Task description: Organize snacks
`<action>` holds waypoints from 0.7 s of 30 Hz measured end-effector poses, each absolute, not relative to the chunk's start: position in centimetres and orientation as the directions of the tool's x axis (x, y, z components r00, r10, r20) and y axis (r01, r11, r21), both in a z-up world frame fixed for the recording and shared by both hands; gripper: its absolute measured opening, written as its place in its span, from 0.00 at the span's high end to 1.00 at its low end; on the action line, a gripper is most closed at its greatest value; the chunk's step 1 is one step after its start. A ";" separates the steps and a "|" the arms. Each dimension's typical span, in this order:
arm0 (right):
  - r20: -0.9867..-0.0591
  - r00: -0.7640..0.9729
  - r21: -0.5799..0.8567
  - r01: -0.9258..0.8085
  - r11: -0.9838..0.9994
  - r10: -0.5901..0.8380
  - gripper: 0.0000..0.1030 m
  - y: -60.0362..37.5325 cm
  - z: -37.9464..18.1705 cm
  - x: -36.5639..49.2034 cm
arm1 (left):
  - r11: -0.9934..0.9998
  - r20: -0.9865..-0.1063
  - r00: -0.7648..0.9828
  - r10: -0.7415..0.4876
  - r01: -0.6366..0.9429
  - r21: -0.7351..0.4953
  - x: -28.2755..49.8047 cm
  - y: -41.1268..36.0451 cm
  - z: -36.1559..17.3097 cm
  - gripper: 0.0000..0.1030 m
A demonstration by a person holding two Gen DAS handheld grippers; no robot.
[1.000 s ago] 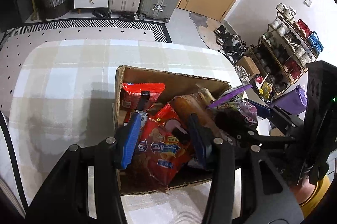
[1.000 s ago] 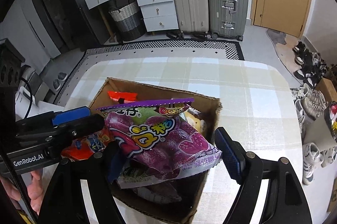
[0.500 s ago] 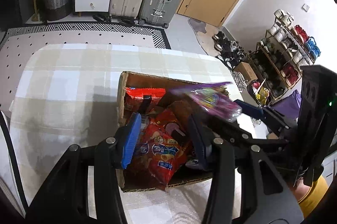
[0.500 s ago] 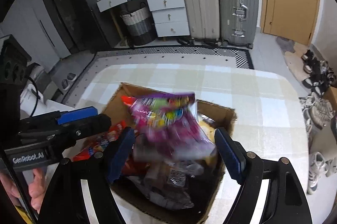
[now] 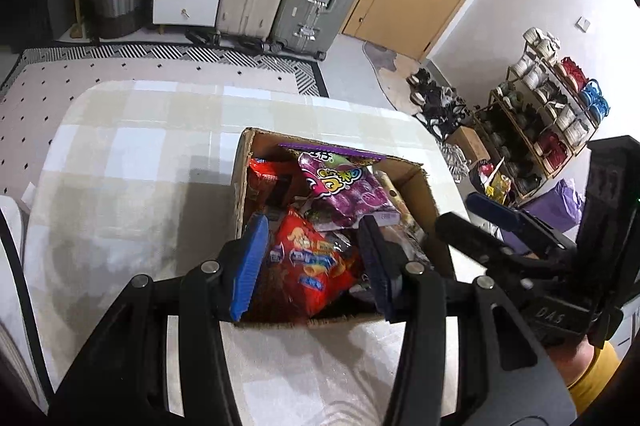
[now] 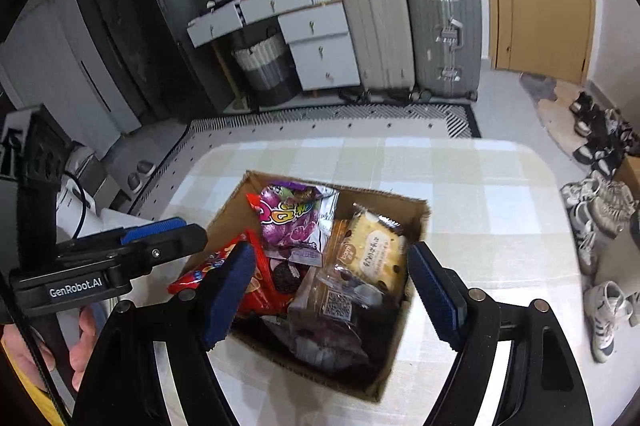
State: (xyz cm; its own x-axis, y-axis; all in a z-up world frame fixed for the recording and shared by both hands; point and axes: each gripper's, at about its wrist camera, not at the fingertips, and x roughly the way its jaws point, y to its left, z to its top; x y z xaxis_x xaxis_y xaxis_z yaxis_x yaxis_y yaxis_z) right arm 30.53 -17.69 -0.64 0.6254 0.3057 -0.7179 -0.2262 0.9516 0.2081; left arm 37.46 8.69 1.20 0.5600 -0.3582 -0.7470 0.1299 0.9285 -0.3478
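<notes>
L tool [image 5: 312, 262]: above near edge of open brown cardboard box [image 5: 420, 181] on pale checked-cloth surface [image 5: 140, 161]; jaws narrow but apart, nothing pinched. Red crinkly snack bag [image 5: 308, 266] lies below them, inside box. Purple grape-candy bag [image 6: 290, 220] lies on top, w/ yellow-wrapped cake pack [image 6: 374, 254] beside it, all in box. R tool [image 6: 330, 290]: spread wide, empty. Advice: finish w/ both tools lifted clear, no snagging on wrappers.
</notes>
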 end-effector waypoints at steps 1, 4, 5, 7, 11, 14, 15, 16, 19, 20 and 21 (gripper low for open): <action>-0.702 0.641 0.213 -0.227 0.950 0.311 0.22 -18.0 0.0 29.7 | 0.931 -0.743 0.569 -0.351 0.131 -0.340 36.8 8.7 1.5 0.57; -0.660 0.679 0.226 -0.229 0.947 0.322 0.22 -18.7 1.9 27.1 | 0.938 -0.720 0.609 -0.332 0.136 -0.318 34.2 8.6 3.0 0.50; -0.650 0.689 0.226 -0.228 0.947 0.321 0.22 -18.9 2.4 26.3 | 0.940 -0.711 0.622 -0.328 0.138 -0.313 33.1 8.5 3.7 0.48; -0.620 0.713 0.237 -0.230 0.944 0.329 0.22 -19.3 3.6 24.0 | 0.941 -0.686 0.651 -0.324 0.145 -0.306 30.6 8.4 5.2 0.46; -0.569 0.749 0.269 -0.222 0.937 0.340 0.22 -20.1 5.5 19.5 | 0.953 -0.629 0.724 -0.282 0.133 -0.273 25.2 8.0 8.3 0.22; -0.531 0.779 0.265 -0.220 0.939 0.332 0.14 -20.3 6.4 15.4 | 0.974 -0.607 0.767 -0.210 0.111 -0.198 21.2 7.3 10.2 0.22; -0.525 0.787 0.253 -0.219 0.942 0.324 0.13 -20.1 6.7 14.1 | 0.978 -0.598 0.776 -0.200 0.118 -0.174 20.0 7.0 10.8 0.22; -0.517 0.794 0.245 -0.220 0.944 0.319 0.13 -19.9 7.0 13.1 | 0.979 -0.583 0.788 -0.200 0.132 -0.158 18.2 6.5 11.7 0.22; -0.486 0.812 0.223 -0.241 0.945 0.322 0.11 -19.6 7.9 9.4 | 0.979 -0.559 0.807 -0.193 0.123 -0.160 14.3 6.2 13.5 0.21; -0.479 0.819 0.210 -0.242 0.947 0.315 0.10 -19.4 8.2 8.2 | 0.977 -0.549 0.812 -0.198 0.119 -0.177 12.8 6.2 14.1 0.20; -0.469 0.827 0.199 -0.243 0.949 0.310 0.08 -19.5 8.4 7.1 | 0.976 -0.543 0.816 -0.200 0.115 -0.186 11.5 6.2 14.6 0.19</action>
